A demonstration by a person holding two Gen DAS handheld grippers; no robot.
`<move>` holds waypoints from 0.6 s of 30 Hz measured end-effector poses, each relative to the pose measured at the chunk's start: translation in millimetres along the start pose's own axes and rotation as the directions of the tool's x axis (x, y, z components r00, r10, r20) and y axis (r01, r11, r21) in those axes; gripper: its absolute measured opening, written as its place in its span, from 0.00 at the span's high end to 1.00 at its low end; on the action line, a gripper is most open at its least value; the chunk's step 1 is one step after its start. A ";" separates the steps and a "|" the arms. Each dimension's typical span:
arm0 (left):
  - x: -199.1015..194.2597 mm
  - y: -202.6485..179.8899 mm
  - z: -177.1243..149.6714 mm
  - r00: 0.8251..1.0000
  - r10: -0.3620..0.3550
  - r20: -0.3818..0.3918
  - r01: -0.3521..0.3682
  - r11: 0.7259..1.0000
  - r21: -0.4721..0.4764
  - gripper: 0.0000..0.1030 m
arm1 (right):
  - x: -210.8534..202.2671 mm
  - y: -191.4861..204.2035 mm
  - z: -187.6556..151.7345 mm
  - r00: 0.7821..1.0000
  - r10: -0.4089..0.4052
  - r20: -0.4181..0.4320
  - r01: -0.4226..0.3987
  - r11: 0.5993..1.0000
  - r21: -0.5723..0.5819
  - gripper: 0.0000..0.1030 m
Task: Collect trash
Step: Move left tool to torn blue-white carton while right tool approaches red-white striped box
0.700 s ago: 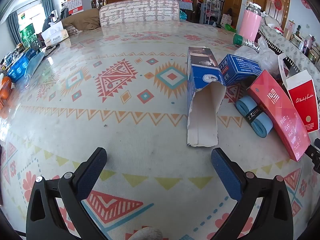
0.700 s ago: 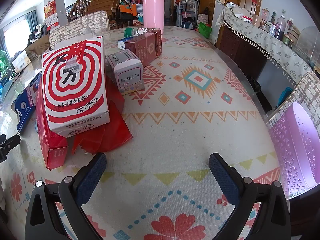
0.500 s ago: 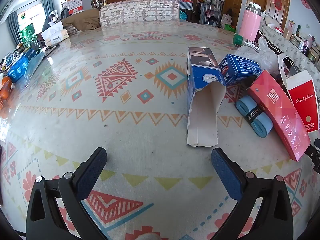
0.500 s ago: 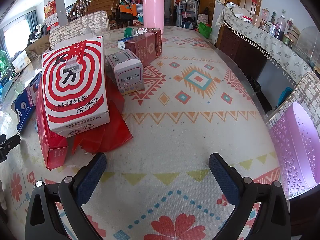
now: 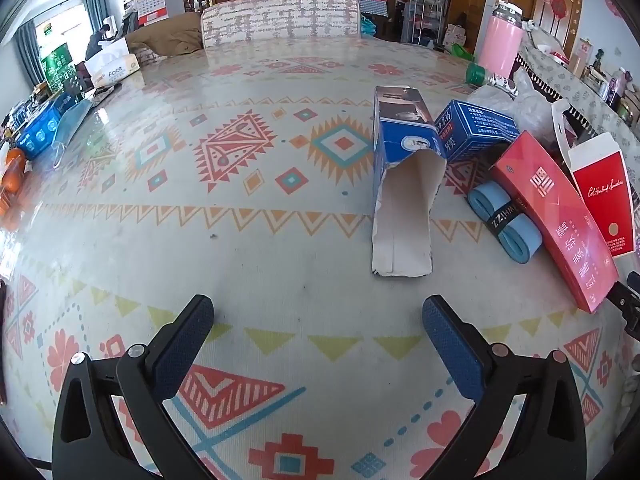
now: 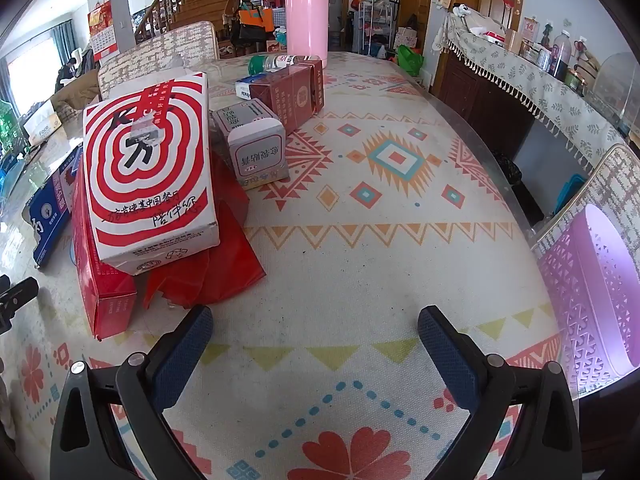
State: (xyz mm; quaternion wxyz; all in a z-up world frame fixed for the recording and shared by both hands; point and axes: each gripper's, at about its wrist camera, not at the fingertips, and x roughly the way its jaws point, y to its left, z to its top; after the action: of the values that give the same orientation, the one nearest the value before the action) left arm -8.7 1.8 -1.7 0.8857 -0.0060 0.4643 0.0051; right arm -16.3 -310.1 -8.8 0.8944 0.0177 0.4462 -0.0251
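Grippers left [image 5: 318, 312] and right [image 6: 315, 322] both spread, torn blue carton [image 5: 404, 184] hollow

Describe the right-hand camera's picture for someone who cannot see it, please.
An open two-finger gripper hovers, holding nothing, over a patterned table. To its left a red-and-white spiral box rests on red packaging, with smaller boxes and a pink flask behind. A lilac basket stands at the right edge.
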 end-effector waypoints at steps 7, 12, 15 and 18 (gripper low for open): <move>-7.6 1.0 -5.0 1.000 -0.015 -0.005 0.015 1.000 0.016 0.00 | -2.1 2.1 1.1 1.000 0.006 -0.028 -0.006 1.000 -0.003 0.00; -8.6 -1.6 -6.8 0.999 -0.039 -0.003 0.039 0.999 0.018 0.00 | -8.6 -1.0 -9.5 0.997 0.025 -0.076 -0.027 0.999 -0.029 0.00; -23.4 8.0 -17.3 0.996 -0.084 0.013 0.085 0.996 -0.010 0.00 | -17.5 -1.9 -21.8 0.996 0.031 -0.089 -0.034 0.999 -0.041 0.00; -48.6 12.2 -26.1 0.994 -0.075 0.076 0.075 0.997 -0.001 0.00 | -24.6 -1.7 -32.2 0.996 0.040 -0.083 -0.045 0.997 -0.057 0.00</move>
State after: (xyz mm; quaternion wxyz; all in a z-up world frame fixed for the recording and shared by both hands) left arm -58.0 13.4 23.3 0.9022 -0.0248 0.4297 -0.0269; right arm -56.9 -309.3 -8.5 0.8759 0.0019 0.4824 0.0080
